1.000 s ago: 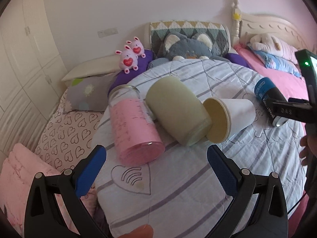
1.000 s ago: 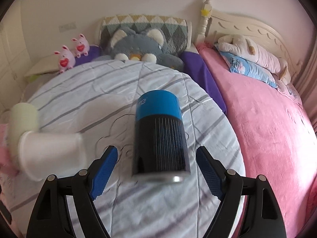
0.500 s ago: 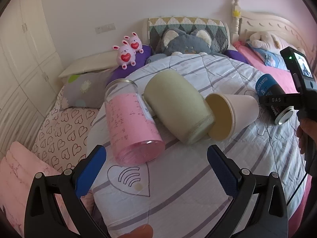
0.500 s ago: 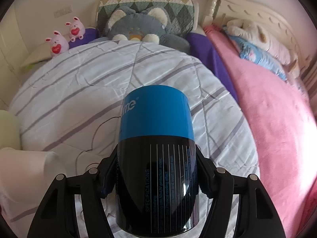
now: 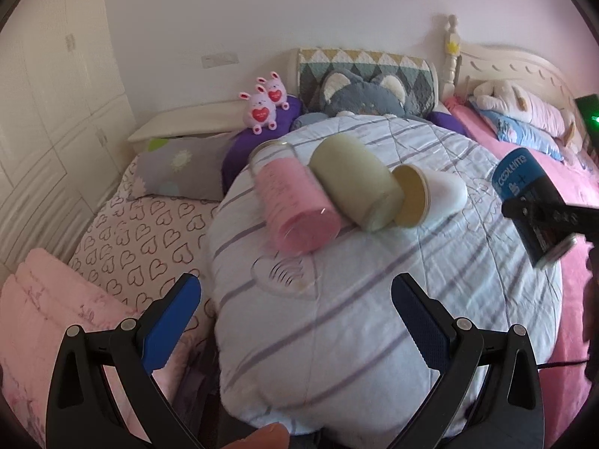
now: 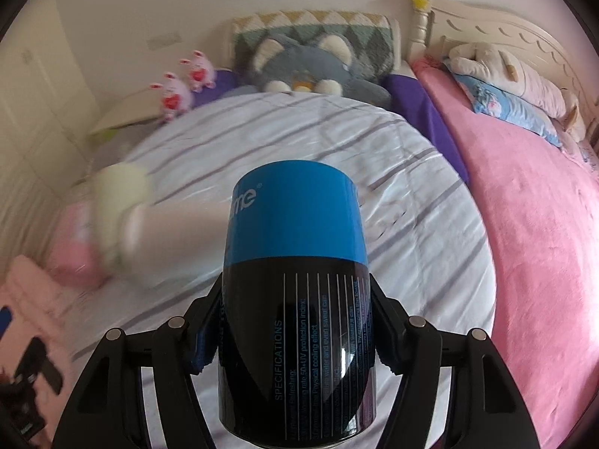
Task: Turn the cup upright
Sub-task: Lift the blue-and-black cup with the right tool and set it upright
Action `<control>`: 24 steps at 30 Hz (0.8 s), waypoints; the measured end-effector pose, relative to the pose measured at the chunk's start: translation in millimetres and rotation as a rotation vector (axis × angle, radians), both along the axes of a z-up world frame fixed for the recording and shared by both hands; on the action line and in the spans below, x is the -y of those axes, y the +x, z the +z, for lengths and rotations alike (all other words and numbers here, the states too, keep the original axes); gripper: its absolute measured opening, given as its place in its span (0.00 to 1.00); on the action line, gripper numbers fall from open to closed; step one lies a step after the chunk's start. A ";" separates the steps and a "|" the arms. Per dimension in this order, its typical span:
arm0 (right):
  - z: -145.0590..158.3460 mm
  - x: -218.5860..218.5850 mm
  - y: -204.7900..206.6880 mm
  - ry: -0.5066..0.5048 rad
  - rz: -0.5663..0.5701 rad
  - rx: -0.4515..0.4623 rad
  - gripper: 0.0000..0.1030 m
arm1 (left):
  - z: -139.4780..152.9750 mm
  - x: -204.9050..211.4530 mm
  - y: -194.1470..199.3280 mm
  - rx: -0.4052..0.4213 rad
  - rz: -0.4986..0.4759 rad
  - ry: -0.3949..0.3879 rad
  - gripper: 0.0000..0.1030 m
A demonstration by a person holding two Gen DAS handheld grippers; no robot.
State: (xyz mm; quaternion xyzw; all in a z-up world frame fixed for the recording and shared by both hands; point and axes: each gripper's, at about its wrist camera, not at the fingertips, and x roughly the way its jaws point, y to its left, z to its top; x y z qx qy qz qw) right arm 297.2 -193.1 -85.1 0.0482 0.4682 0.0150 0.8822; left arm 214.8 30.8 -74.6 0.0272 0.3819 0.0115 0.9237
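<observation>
The left gripper [image 5: 295,308] was a black plastic frame of open, triangulated struts, its two fingers [image 5: 170,323] faced with bright blue textured pads and pinned with round silver screws at the joints. A patch of bare skin, a fingertip [image 5: 269,437], showed at the bottom edge between the struts. The right gripper [image 6: 295,331] had the same black skeleton frame, silver screw heads and blue pads. Seen from the left wrist view, it carried white lettering, too blurred to read, and a green light [image 5: 593,118] glowed on its dark housing.
</observation>
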 end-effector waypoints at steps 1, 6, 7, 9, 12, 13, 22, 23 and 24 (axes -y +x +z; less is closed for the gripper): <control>2.5 -11.1 -16.2 0.022 0.019 0.012 0.66 | 0.7 -4.6 -9.2 0.002 0.008 -0.001 1.00; -6.3 -48.3 -66.9 0.093 0.063 0.035 0.66 | -1.5 -19.2 -42.2 0.000 0.037 0.013 1.00; -9.8 -53.2 -72.2 0.105 0.066 0.033 0.66 | -3.0 -22.4 -49.4 -0.002 0.043 0.016 1.00; -19.3 -64.4 -81.4 0.119 0.065 0.027 0.66 | -5.3 -28.6 -62.3 -0.002 0.052 0.023 1.00; -31.9 -73.8 -82.6 0.129 0.060 0.015 0.66 | -6.9 -32.9 -75.4 -0.003 0.060 0.026 1.00; -35.6 -76.1 -81.3 0.118 0.052 0.016 0.66 | -6.5 -34.2 -78.2 -0.001 0.063 0.029 1.00; -61.8 -86.2 -74.3 0.083 0.005 -0.006 0.66 | -3.4 -39.8 -92.8 0.002 0.081 0.037 1.00; -66.9 -86.5 -73.0 0.082 0.002 -0.020 0.66 | -3.3 -39.2 -94.4 0.001 0.080 0.039 1.00; -71.5 -87.6 -73.6 0.080 0.002 -0.031 0.67 | -3.2 -38.3 -95.1 0.001 0.080 0.041 1.00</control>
